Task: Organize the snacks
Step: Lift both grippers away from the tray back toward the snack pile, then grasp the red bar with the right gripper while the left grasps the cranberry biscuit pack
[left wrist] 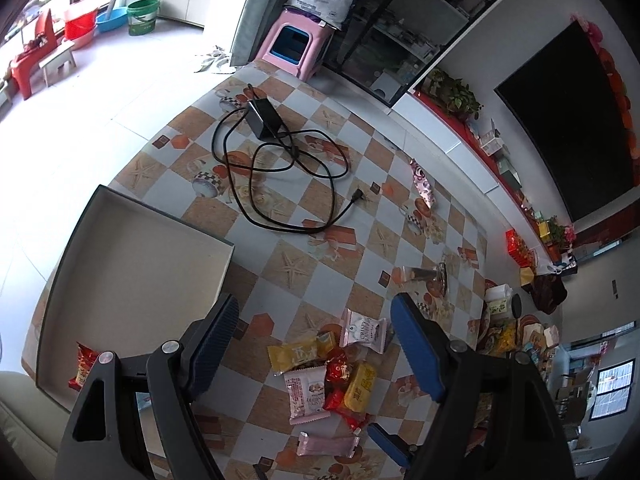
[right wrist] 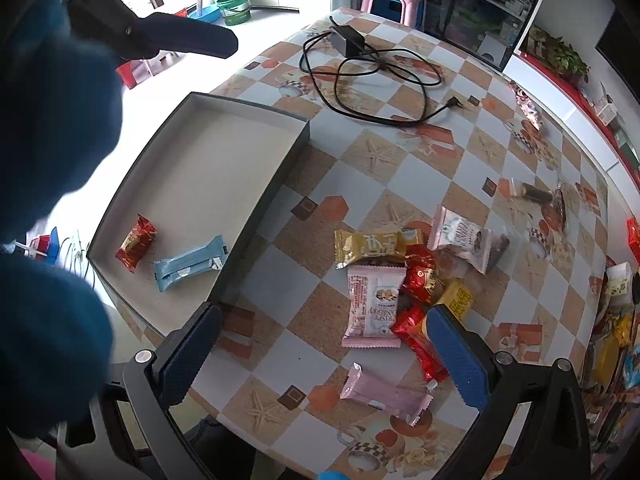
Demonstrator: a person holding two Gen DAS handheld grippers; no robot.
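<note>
A pile of wrapped snacks lies on the checkered table: yellow, pink and red packets. A pink bar lies apart, nearest me. A shallow grey box on the left holds a red snack and a blue bar. My right gripper is open and empty, hovering above the table before the pile. My left gripper is open and empty above the pile, with the box to its left; the red snack shows in the box.
A black power adapter with a tangled cable lies at the table's far side. A patterned packet and a clear wrapper lie to the right. More snacks and cups crowd the right edge. A pink stool stands beyond.
</note>
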